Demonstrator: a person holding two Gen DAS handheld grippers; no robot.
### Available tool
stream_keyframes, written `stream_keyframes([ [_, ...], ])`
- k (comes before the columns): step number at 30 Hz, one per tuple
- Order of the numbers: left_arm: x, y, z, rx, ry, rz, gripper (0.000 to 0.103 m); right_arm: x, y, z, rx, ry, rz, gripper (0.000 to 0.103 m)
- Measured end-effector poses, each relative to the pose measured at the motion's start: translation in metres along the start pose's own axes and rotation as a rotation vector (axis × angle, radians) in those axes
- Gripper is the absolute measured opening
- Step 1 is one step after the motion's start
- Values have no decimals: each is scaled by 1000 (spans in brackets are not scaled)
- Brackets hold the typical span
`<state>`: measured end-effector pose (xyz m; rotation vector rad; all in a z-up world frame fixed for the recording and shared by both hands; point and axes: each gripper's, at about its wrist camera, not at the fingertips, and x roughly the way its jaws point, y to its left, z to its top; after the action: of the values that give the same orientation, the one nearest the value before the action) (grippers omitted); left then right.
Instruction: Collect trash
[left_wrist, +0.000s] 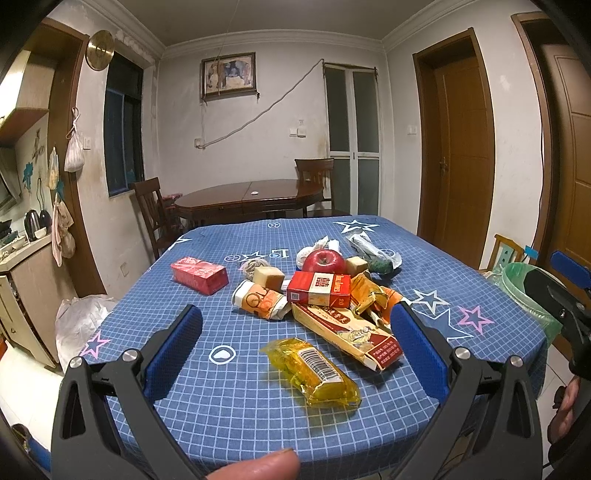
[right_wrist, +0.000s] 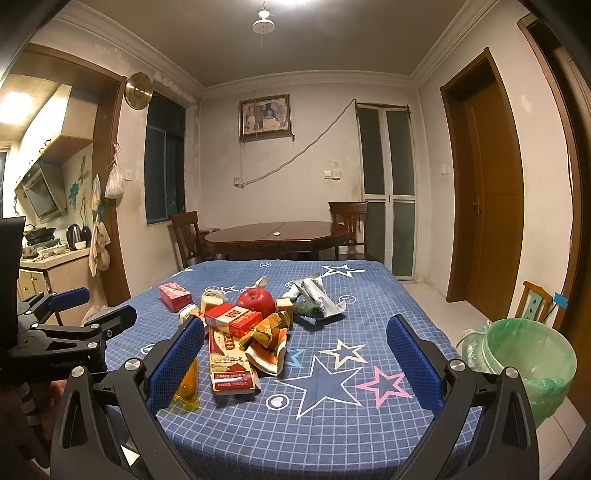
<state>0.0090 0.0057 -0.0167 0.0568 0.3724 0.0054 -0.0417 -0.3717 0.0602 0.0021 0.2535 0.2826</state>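
A bin (right_wrist: 532, 354) lined with a thin green plastic bag is seen off the right edge of the desk (right_wrist: 369, 424); its inside is only partly visible and no contents can be made out. In the left wrist view only a slice of it shows behind the other tool.

The desk is covered by a blue checked cloth printed with stars. The apple (left_wrist: 324, 260), red and glossy, is taken as landmark. The trash is heaped around it:
- In front of the apple, a red and white cardboard pack (left_wrist: 319, 290) is propped on a long flat printed carton (left_wrist: 347, 334).
- Right of the pack, crumpled orange-gold foil wrappers (left_wrist: 369, 299) are noted.
- Left of the pack, a crushed paper cup (left_wrist: 258, 301) lies on its side.
- Well left of the apple, a red box (left_wrist: 198, 274) lies alone.
- Two tan blocks (left_wrist: 268, 276) sit beside the apple, one on each side; their material is not clear.
- Behind and right of the apple, crinkled silvery and dark green bags (left_wrist: 373, 253) are seen; a white scrap behind the apple is mostly hidden.
- Nearest the desk's front edge, a clear yellow wrapper (left_wrist: 316, 371) with a barcode label lies flat.

The left tool (left_wrist: 295, 349) is held spread wide above the yellow wrapper, pinching nothing. The right tool (right_wrist: 295, 363) is likewise spread and empty; its left blue pad hides part of the yellow wrapper. A fingertip (left_wrist: 258, 467) is cut off at the bottom edge.
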Motion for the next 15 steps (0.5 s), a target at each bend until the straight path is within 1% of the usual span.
stream_keyframes([
  [15,0,-1,-3,0,8,-1,98,3,-1,-2,0,8,0,99],
])
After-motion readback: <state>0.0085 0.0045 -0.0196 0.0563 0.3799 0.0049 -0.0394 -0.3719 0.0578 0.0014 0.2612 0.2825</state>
